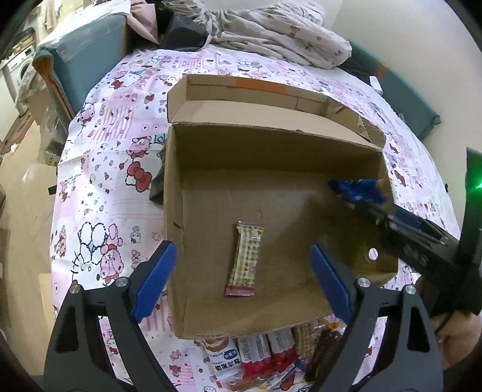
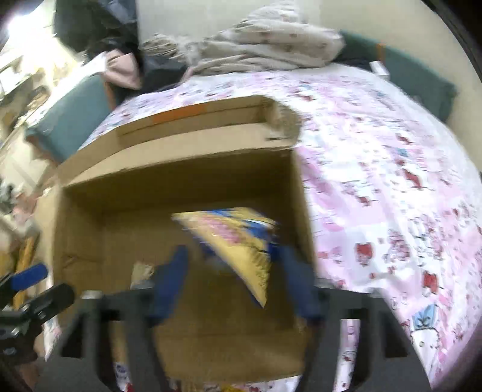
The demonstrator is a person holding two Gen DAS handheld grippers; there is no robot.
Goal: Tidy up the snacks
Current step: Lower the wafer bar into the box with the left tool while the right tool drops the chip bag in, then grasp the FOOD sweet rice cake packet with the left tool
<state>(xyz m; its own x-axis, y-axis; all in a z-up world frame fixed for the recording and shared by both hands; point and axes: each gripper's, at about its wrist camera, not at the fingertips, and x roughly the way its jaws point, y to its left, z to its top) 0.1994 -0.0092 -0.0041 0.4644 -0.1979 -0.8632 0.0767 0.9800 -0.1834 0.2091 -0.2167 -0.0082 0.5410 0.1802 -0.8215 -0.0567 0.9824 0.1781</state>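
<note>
An open cardboard box stands on the pink-patterned table; it also shows in the right wrist view. A checked snack bar lies on its floor. My left gripper is open and empty, above the box's near part. My right gripper hangs over the box's right side with a yellow and blue snack packet between its fingers; the frame is blurred, so the grip is unclear. The right gripper also shows in the left wrist view. Several loose snack packets lie in front of the box.
A heap of bedding lies at the table's far edge. A teal cushioned seat stands at the far left, another teal one at the right. The box's flap folds away at the back.
</note>
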